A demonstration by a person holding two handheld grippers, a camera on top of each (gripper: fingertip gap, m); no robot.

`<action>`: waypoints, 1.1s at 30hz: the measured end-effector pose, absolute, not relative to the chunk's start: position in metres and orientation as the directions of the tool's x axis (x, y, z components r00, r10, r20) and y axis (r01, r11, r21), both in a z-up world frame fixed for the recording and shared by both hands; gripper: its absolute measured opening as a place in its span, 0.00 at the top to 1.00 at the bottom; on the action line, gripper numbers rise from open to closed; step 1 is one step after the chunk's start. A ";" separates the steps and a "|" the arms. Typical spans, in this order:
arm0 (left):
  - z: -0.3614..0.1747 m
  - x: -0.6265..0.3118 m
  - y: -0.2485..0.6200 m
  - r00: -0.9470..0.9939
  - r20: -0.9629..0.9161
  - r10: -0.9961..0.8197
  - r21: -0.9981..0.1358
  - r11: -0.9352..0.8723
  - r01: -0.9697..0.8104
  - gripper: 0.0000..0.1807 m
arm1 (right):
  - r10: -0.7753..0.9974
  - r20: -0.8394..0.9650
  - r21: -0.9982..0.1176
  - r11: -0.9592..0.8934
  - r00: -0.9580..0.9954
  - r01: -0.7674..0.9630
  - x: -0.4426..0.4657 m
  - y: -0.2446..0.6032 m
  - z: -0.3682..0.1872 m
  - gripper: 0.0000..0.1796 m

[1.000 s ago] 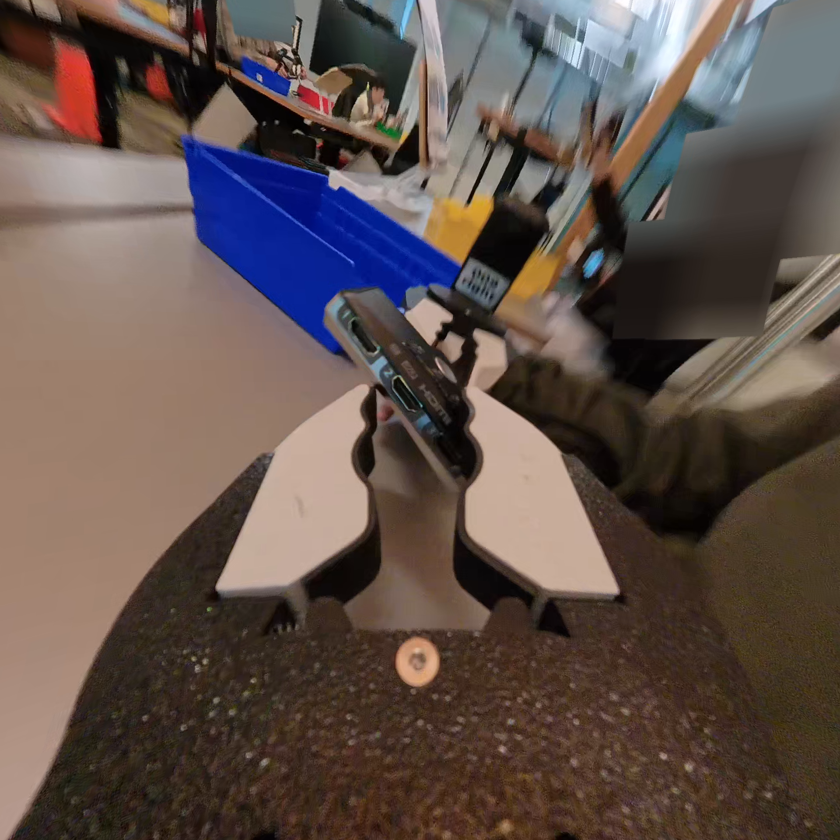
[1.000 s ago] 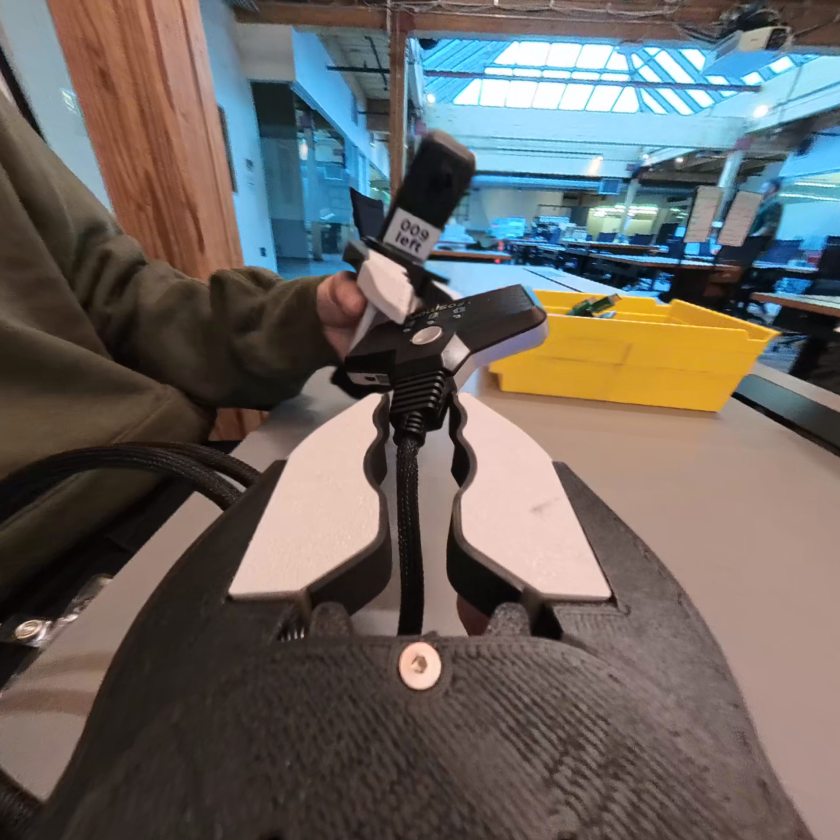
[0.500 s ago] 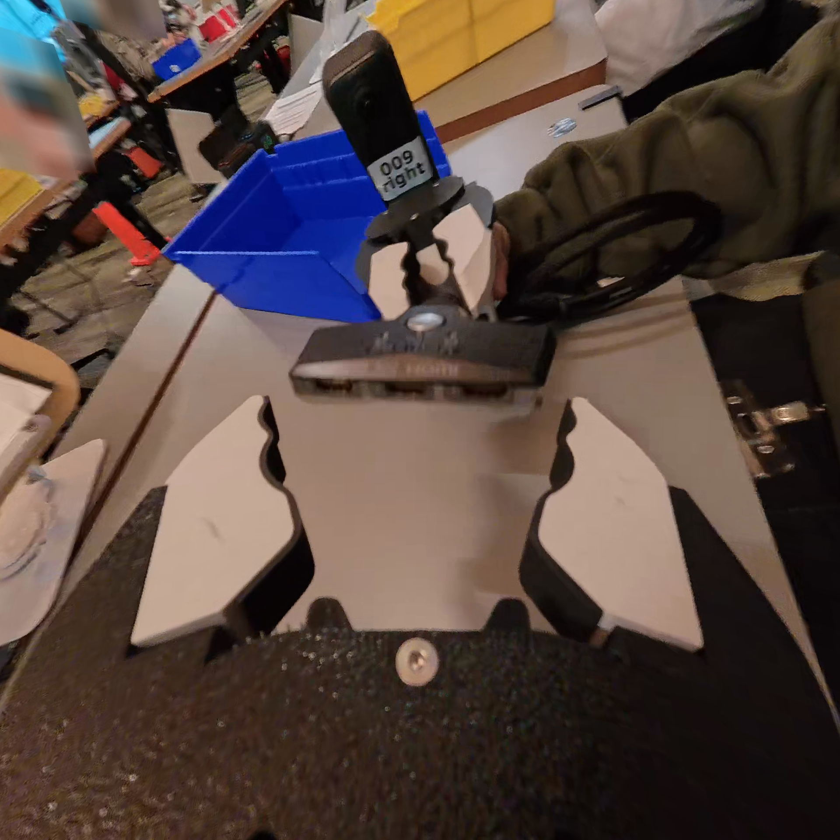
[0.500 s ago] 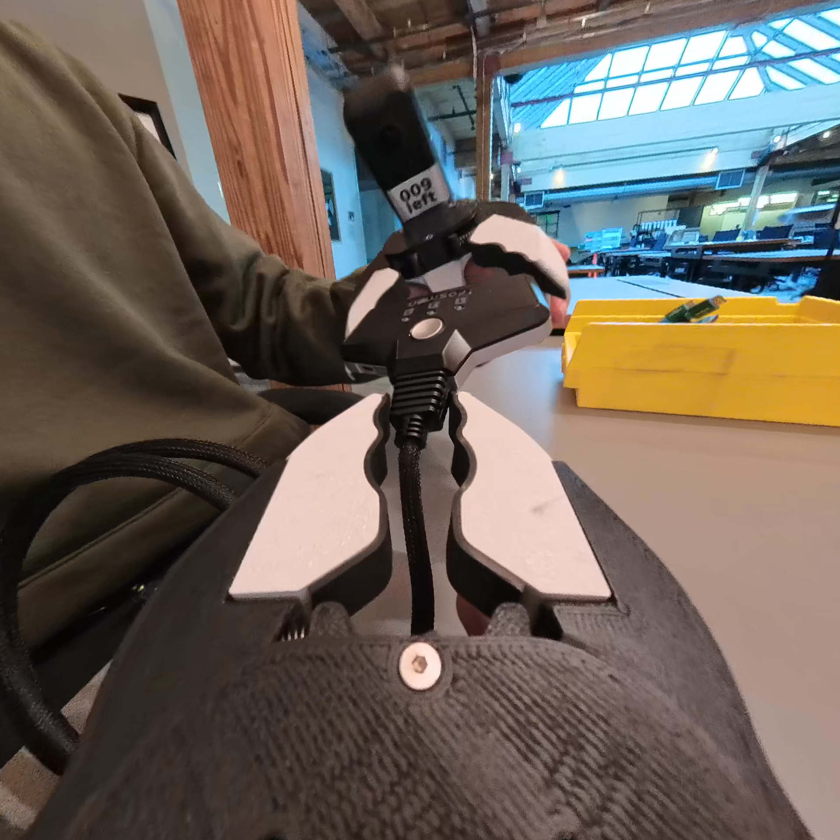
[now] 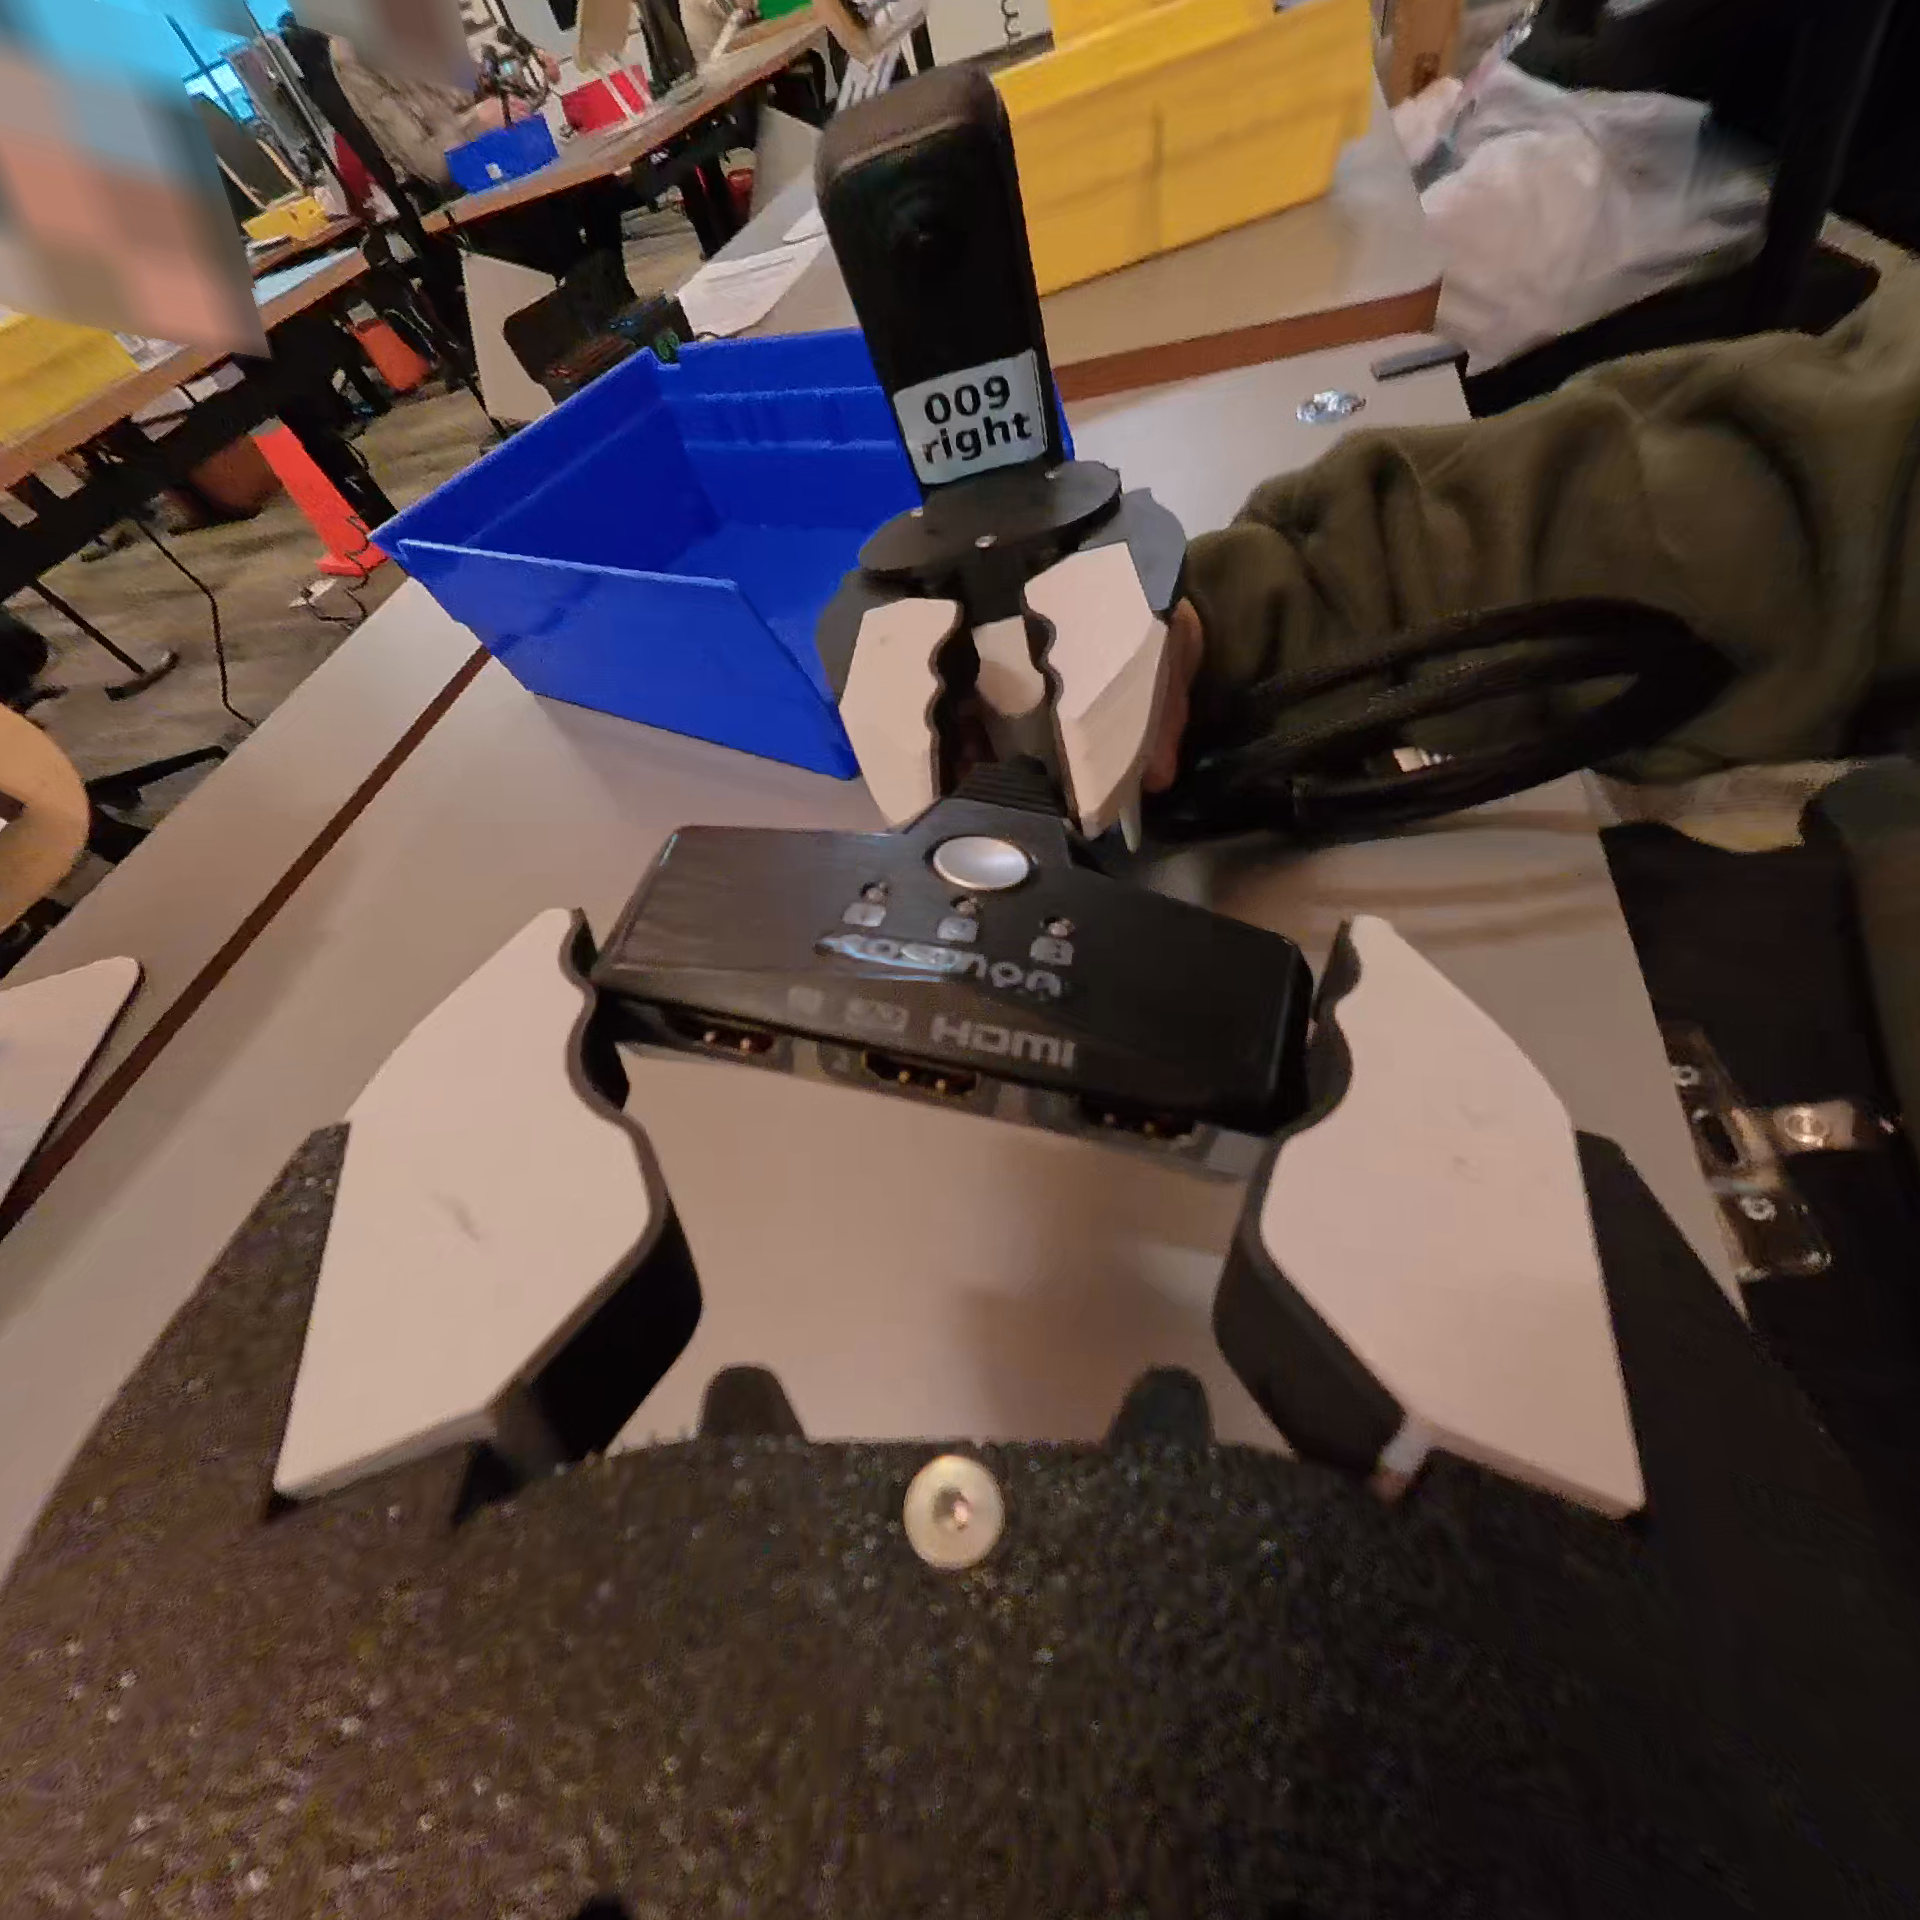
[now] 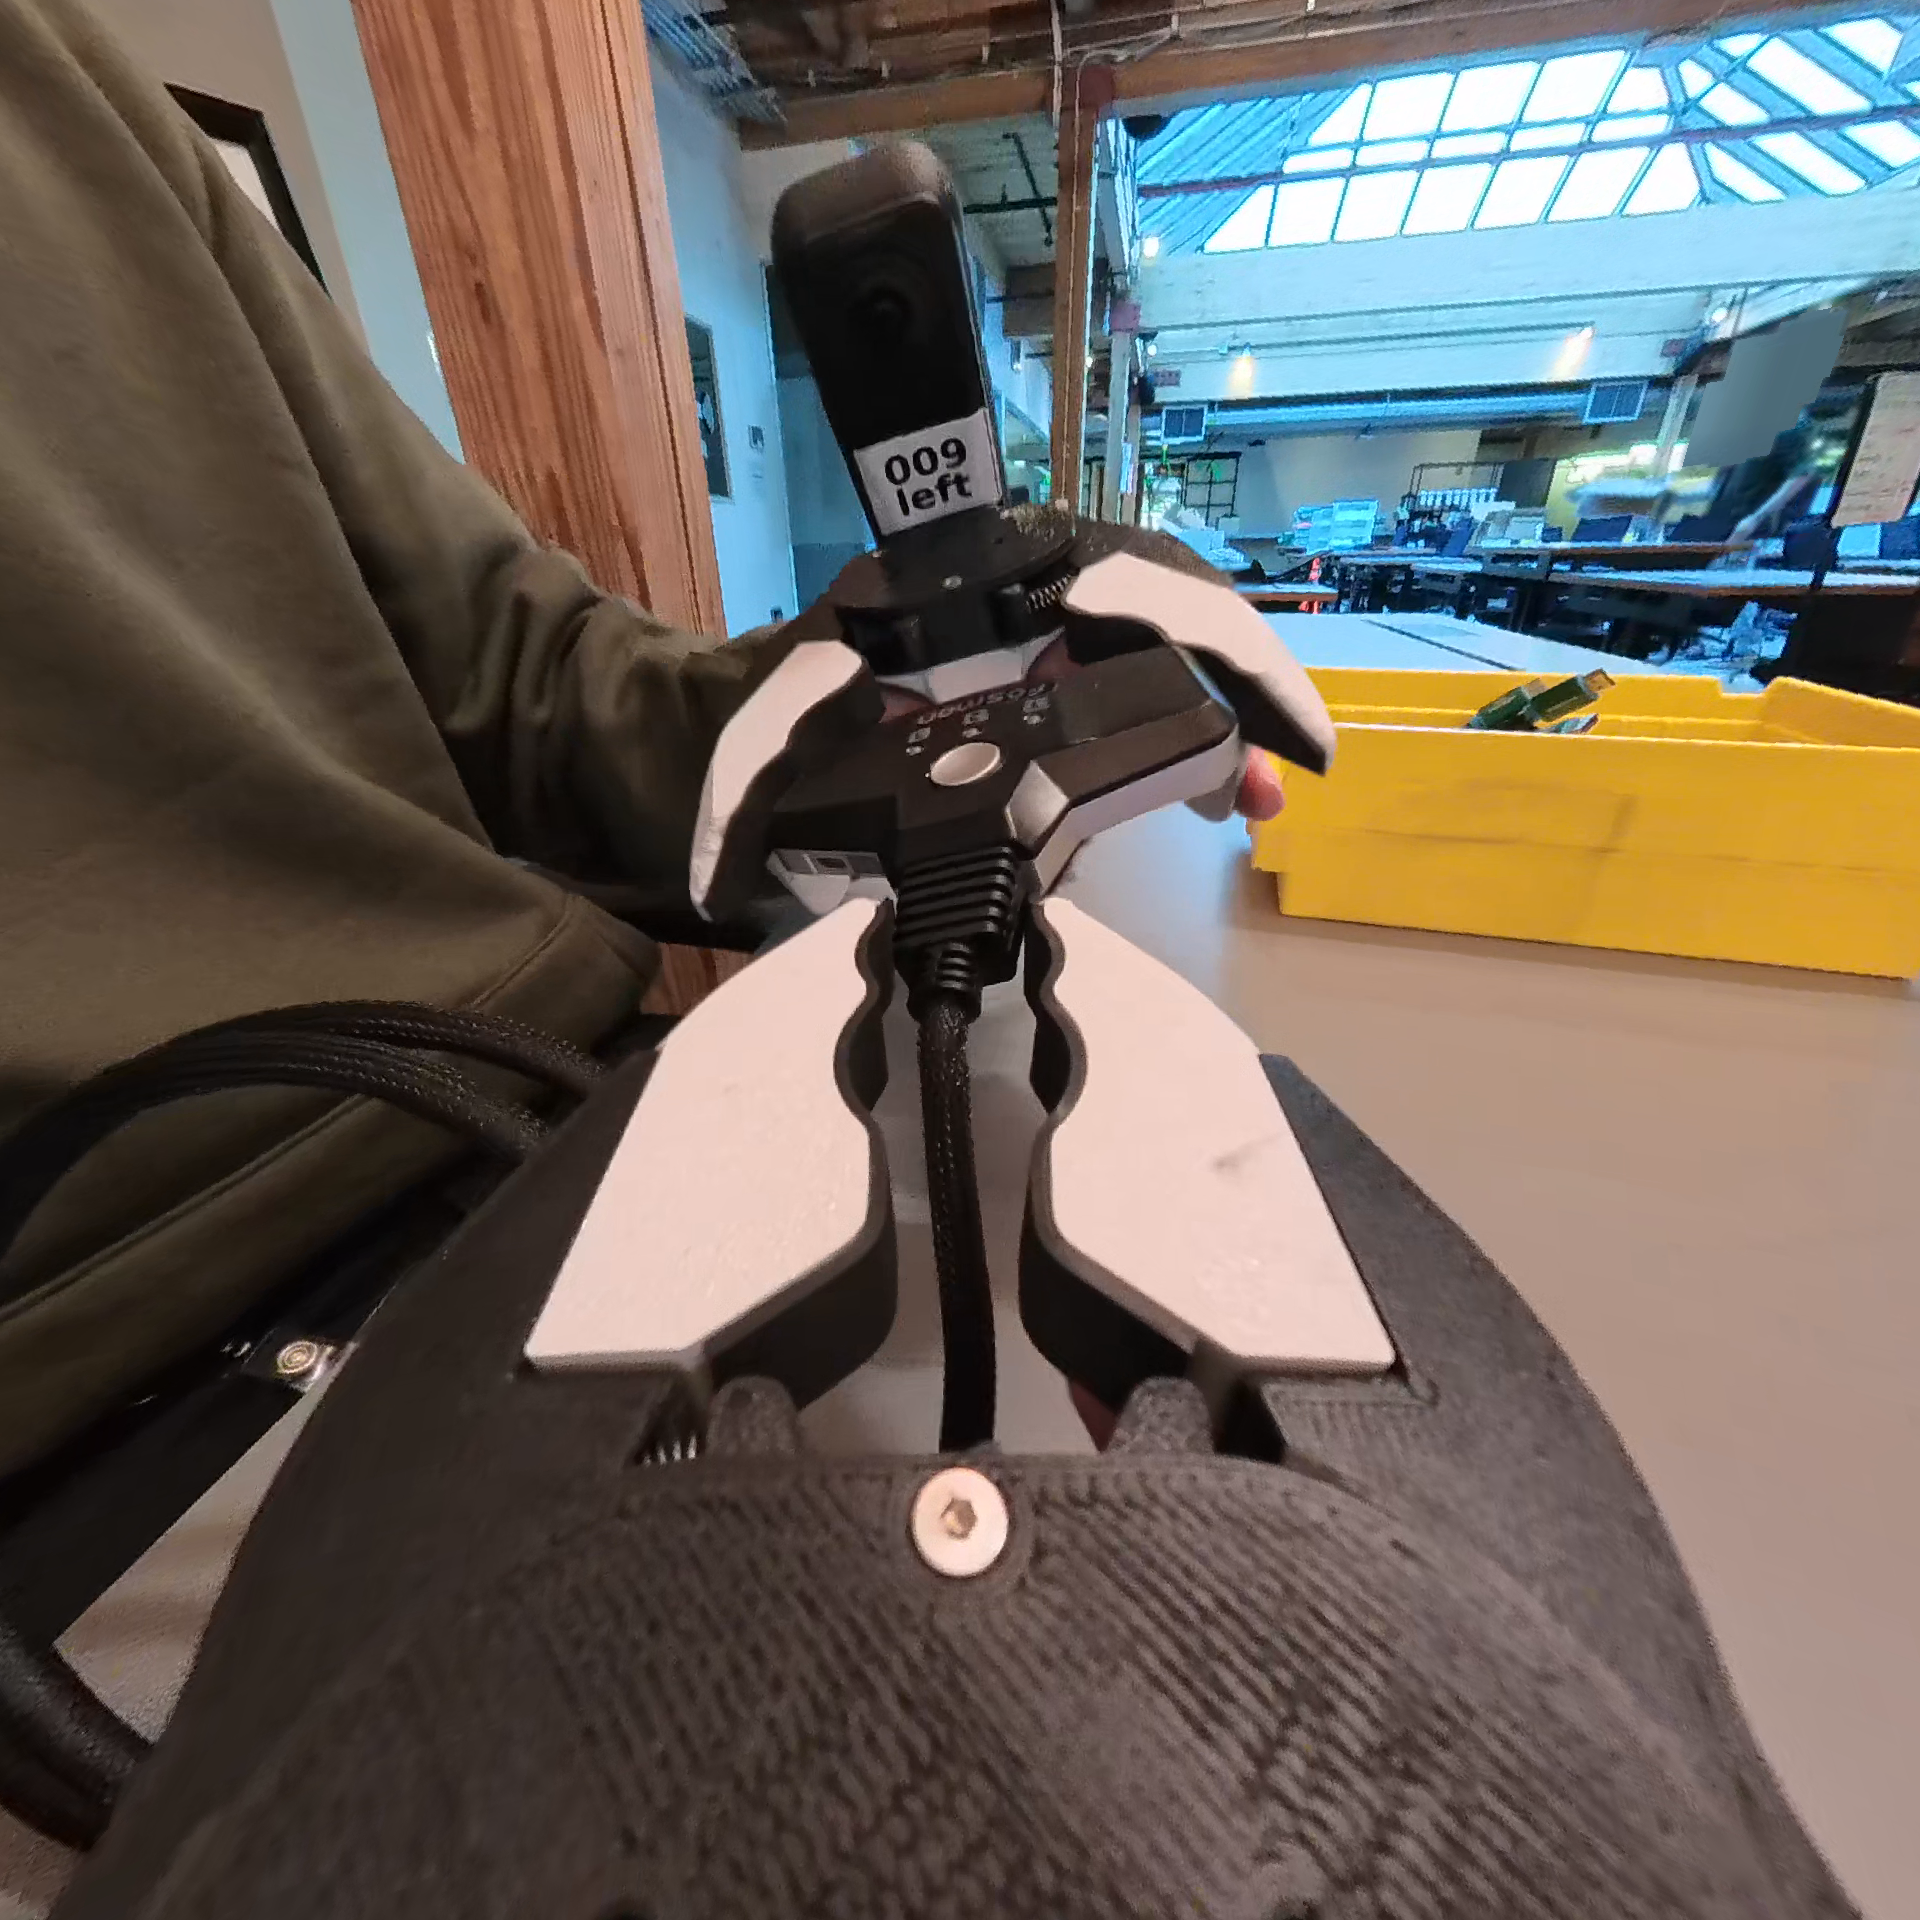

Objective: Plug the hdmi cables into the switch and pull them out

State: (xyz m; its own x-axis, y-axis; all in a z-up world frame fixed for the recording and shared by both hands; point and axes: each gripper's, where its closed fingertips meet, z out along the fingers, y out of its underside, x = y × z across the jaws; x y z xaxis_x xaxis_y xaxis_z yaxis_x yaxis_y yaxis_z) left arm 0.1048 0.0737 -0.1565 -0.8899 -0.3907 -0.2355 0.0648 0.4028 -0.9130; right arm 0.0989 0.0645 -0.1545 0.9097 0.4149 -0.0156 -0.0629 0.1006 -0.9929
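Observation:
The black HDMI switch [image 5: 935, 935] is held level above the grey table, its three empty ports [image 5: 920, 1081] facing my left camera. My left gripper [image 5: 951, 997] spans the switch's width, with a fingertip against each short end. My right gripper [image 5: 997, 748] faces it from the far side and is shut on the ribbed collar of the switch's black braided cable [image 6: 961, 1195]. In the right wrist view, my right gripper [image 6: 956, 935] clamps that collar, and the left gripper [image 6: 997, 748] straddles the switch [image 6: 997, 769]. The cable loops back [image 5: 1455, 707] under a sleeve.
A blue bin [image 5: 644, 582] stands on the grey table [image 5: 520, 831] behind the switch. A yellow bin [image 6: 1558, 831] holding small green parts stands to the right in the right wrist view. A person's olive sleeve [image 5: 1558, 520] and a wooden post [image 6: 540, 312] are close by.
My left gripper let go of its narrow edge-on grip, opened wide, turned to face the ports, and has closed across the switch's ends. My right gripper kept hold of the cable collar.

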 end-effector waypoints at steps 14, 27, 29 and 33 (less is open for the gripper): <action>-0.131 0.115 0.066 -0.867 0.064 -0.495 -0.995 0.036 -0.094 0.33 | 0.196 0.076 -0.988 0.150 0.978 0.047 0.112 0.069 -0.152 0.84; -0.127 0.111 0.068 -0.869 0.025 -0.494 -0.999 0.016 -0.038 0.33 | 0.220 0.106 -0.993 0.067 0.970 0.093 0.104 0.079 -0.163 0.86; -0.128 0.111 0.069 -0.871 0.008 -0.492 -0.999 0.023 -0.022 0.33 | 0.228 0.098 -0.995 0.030 0.969 0.094 0.103 0.082 -0.167 0.87; -0.132 0.111 0.073 -0.865 0.017 -0.501 -0.999 0.033 -0.039 0.33 | 0.243 0.087 -0.996 0.005 0.966 0.088 0.101 0.084 -0.170 0.88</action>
State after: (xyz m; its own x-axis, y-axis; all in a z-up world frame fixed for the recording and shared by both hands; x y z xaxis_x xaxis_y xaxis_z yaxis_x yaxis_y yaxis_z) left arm 0.1114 0.0728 -0.1319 -0.8651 -0.5013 0.0166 -0.0385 0.0334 -0.9987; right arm 0.1012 0.0837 -0.1696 0.9662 0.2430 0.0866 0.0881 0.0045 -0.9961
